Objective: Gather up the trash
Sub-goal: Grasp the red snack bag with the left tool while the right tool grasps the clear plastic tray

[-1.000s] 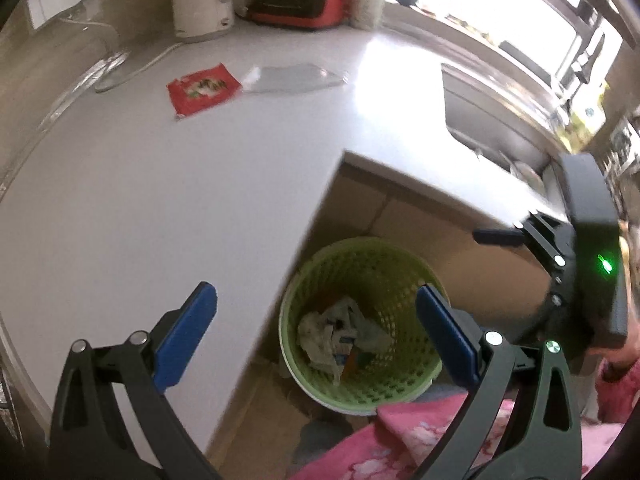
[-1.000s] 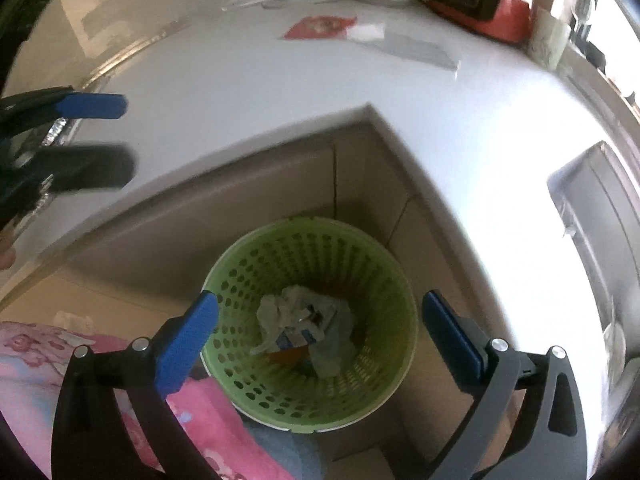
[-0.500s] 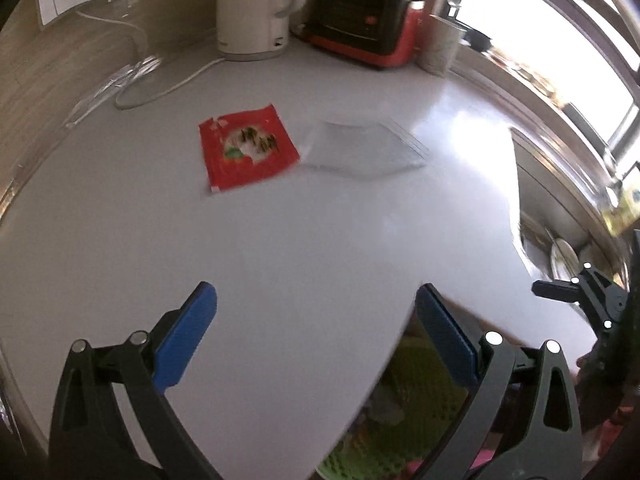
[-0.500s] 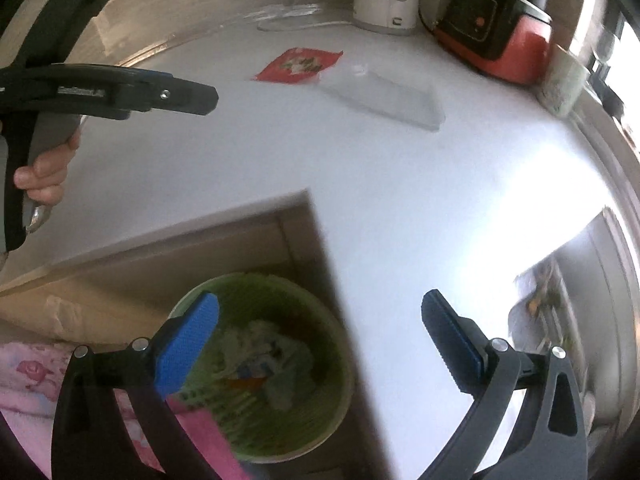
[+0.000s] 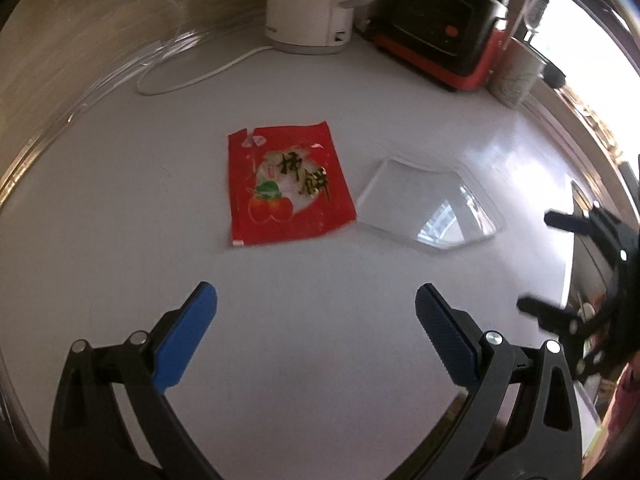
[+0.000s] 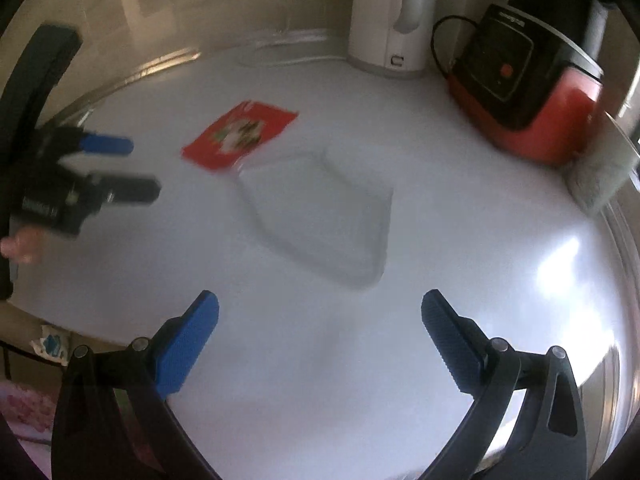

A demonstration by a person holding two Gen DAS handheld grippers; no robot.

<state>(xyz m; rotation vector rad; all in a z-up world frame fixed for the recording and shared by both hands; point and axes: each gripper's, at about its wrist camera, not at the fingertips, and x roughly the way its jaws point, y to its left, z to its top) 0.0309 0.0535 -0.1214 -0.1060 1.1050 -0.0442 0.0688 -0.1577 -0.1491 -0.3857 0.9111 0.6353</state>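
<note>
A red snack wrapper [image 5: 286,184] lies flat on the white counter [image 5: 120,240], with a clear plastic tray [image 5: 430,208] just to its right. My left gripper [image 5: 316,328] is open and empty, hovering short of the wrapper. In the right wrist view the wrapper [image 6: 240,134] and the clear tray [image 6: 320,220] show blurred. My right gripper [image 6: 320,334] is open and empty, just short of the tray. The left gripper also shows at the left edge of the right wrist view [image 6: 116,166]. The right gripper shows at the right edge of the left wrist view [image 5: 548,264].
A white kettle [image 5: 312,4] with its cord [image 5: 192,80] stands at the back. A red and black appliance [image 5: 444,24] and a cup [image 5: 516,76] stand at the back right. The counter's front edge [image 6: 60,328] is at lower left in the right wrist view.
Both grippers have moved from above the green bin up and over the counter, toward the wrapper and tray. The bin has left both views. Both stay open.
</note>
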